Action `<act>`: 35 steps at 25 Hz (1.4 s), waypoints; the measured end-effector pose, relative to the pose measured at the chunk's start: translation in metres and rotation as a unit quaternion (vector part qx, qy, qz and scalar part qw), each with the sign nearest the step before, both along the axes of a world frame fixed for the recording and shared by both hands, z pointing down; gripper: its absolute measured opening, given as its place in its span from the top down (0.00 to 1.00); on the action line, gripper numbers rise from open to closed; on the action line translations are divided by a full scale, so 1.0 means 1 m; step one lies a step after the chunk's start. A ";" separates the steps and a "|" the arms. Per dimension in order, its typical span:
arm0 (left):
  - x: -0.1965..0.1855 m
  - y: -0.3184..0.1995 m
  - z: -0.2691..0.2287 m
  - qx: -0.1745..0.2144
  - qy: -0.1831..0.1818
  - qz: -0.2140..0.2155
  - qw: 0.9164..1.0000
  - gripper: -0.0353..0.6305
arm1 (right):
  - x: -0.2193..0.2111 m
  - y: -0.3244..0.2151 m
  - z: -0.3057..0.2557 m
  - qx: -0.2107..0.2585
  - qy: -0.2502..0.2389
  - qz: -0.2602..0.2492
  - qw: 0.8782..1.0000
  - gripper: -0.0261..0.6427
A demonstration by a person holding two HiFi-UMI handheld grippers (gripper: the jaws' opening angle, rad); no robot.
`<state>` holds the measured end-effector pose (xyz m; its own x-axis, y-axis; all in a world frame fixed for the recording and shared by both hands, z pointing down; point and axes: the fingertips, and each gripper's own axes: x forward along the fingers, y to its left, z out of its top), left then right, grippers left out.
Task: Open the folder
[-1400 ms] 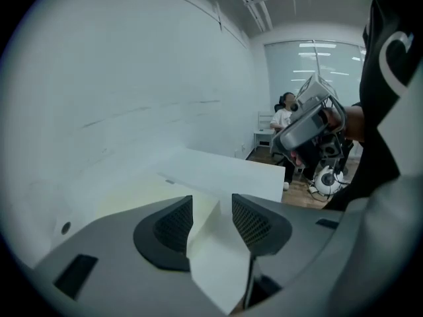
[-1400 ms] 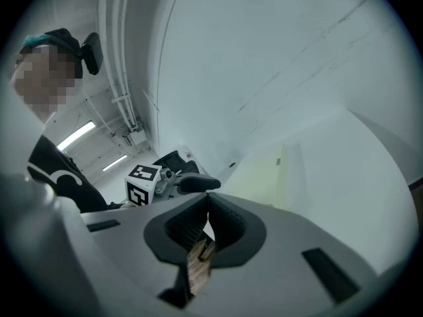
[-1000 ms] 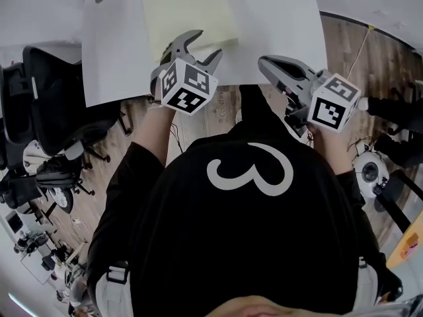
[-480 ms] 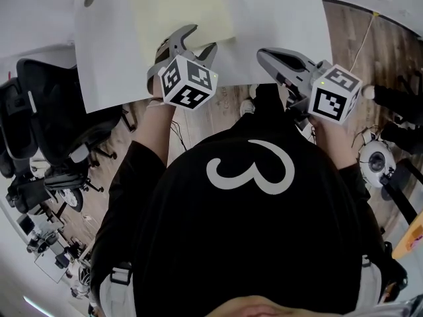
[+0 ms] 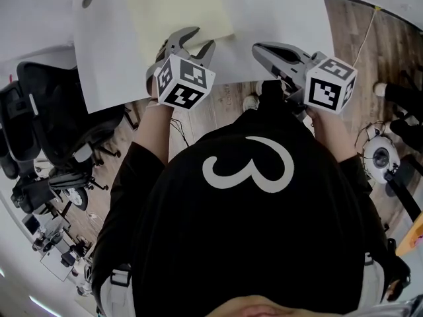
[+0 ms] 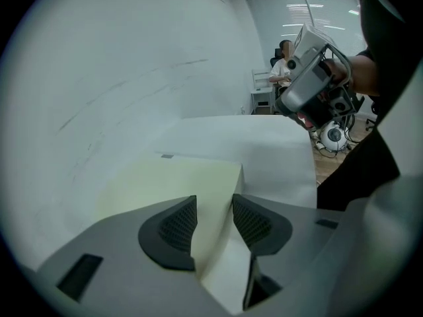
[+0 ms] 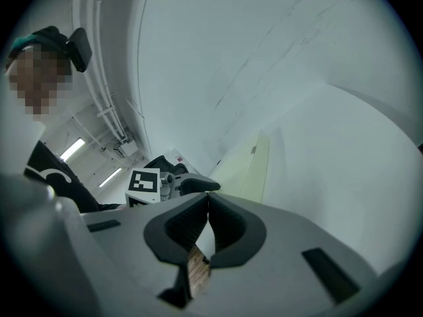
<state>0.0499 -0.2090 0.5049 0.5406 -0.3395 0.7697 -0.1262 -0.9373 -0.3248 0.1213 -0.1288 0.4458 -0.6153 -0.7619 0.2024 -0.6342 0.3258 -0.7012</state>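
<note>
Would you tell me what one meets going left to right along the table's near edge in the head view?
Black office chair → left gripper, jaws just closed further, a corner of the yellow folder between them → right gripper → wooden floor at far right.

Folder (image 5: 177, 10) on table (image 5: 284, 15), near front edge; office chairs (image 5: 49, 117) on floor (image 5: 215, 107), left.

I count one pale yellow folder (image 5: 178, 12), one white table (image 5: 106, 65), two grippers in my hands, the left gripper (image 5: 200, 38) and the right gripper (image 5: 259, 47), and two marker cubes, the left cube (image 5: 184, 81) and the right cube (image 5: 330, 84)
</note>
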 end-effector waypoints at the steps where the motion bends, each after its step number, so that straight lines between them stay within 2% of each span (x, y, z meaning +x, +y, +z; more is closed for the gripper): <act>1: 0.001 0.001 -0.001 -0.003 0.000 0.001 1.000 0.68 | 0.000 -0.001 0.001 -0.001 0.000 0.000 1.000 0.92; 5: 0.003 0.003 -0.007 -0.008 0.012 0.000 1.000 0.71 | -0.002 -0.007 0.006 -0.001 0.011 -0.008 1.000 0.92; 13: 0.003 0.003 -0.011 0.013 0.007 0.017 1.000 0.80 | -0.014 -0.028 0.023 -0.003 0.033 -0.028 0.999 0.92; 18: 0.006 0.008 -0.014 0.016 0.010 0.029 0.999 0.85 | -0.018 -0.038 0.038 -0.005 0.073 -0.044 0.996 0.92; 22: 0.005 0.007 -0.016 0.011 0.010 0.029 0.999 0.86 | -0.022 -0.052 0.047 -0.003 0.104 -0.053 0.993 0.92; 28: 0.004 0.007 -0.017 0.008 0.008 0.026 1.000 0.87 | -0.030 -0.068 0.052 0.020 0.178 -0.074 0.981 0.92; 35: 0.005 0.008 -0.016 0.009 0.011 0.026 1.000 0.86 | -0.033 -0.073 0.050 0.026 0.176 -0.077 0.981 0.92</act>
